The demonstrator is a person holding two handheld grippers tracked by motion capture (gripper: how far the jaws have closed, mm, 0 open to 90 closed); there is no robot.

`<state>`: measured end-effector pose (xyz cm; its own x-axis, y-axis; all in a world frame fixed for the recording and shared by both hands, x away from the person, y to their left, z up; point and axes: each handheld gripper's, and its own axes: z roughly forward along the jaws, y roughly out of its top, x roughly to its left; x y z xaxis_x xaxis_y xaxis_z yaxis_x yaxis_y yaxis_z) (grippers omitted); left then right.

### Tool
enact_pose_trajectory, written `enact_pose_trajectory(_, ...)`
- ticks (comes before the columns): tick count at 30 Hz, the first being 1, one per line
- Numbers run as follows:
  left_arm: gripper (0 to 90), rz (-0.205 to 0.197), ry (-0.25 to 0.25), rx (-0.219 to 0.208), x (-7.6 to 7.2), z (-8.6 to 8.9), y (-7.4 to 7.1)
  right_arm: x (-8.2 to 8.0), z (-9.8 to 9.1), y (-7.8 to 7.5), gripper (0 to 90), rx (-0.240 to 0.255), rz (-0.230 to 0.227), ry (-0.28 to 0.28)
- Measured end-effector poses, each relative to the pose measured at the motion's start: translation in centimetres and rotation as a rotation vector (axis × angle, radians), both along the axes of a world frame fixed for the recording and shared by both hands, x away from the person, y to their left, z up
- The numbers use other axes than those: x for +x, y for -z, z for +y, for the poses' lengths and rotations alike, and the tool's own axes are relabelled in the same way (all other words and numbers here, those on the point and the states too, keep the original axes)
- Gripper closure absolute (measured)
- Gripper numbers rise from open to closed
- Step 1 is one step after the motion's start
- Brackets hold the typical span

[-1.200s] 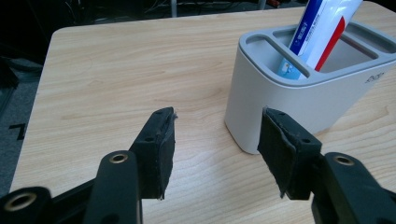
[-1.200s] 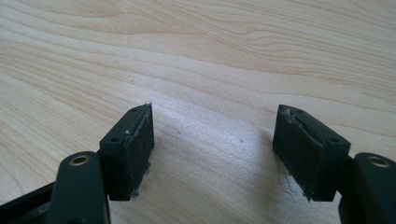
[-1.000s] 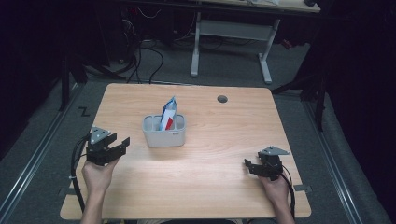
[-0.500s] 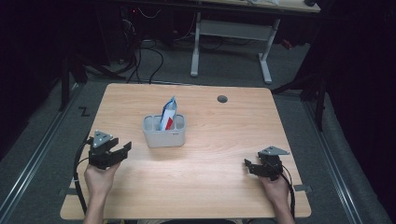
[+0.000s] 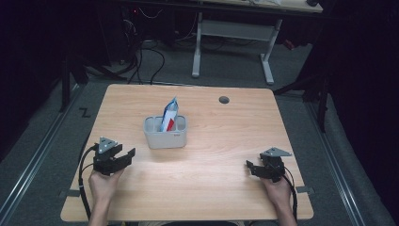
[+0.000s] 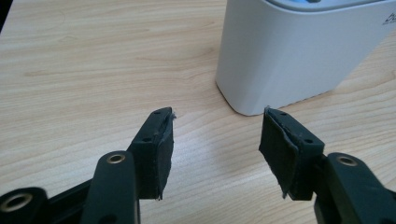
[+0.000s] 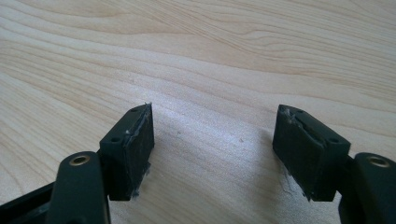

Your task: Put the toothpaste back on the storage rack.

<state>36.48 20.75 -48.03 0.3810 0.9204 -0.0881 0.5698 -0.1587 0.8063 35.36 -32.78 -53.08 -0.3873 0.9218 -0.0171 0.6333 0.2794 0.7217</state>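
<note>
The rectangular light-wood worktop [image 5: 221, 188] carries a pale grey plastic caddy with rounded corners [image 5: 165, 136] a little left of its middle, closer to the far edge than the near one, and a blue, white and red packet [image 5: 169, 116] stands upright in the caddy, leaning slightly. The black left gripper [image 5: 123, 157] sits low near the worktop's left edge, toward the near-left corner, with its jaws released and nothing between them; the caddy lies ahead of it and to its right, near but apart, and in the left gripper view the caddy's corner [image 6: 299, 56] rises just beyond the right jaw. The black right gripper [image 5: 251, 167] rests near the near-right corner, well apart from the caddy, its jaws spread wide over bare wood [image 7: 210, 70].
</note>
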Motion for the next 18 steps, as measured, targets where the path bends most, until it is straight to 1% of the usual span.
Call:
enact_pose_trajectory(6,44.6,0.008,-0.005,-0.006,-0.1,0.0,0.6,0.0,0.0,0.0,29.3,0.0,0.0,0.0)
enact_pose_trajectory(12,44.4,0.029,-0.001,-0.007,-0.1,-0.2,1.2,0.0,0.0,0.0,29.3,0.0,0.0,0.0)
enact_pose_trajectory(18,44.3,0.04,-0.001,-0.006,-0.2,-0.4,1.9,0.0,0.0,0.0,29.3,0.0,0.0,0.0)
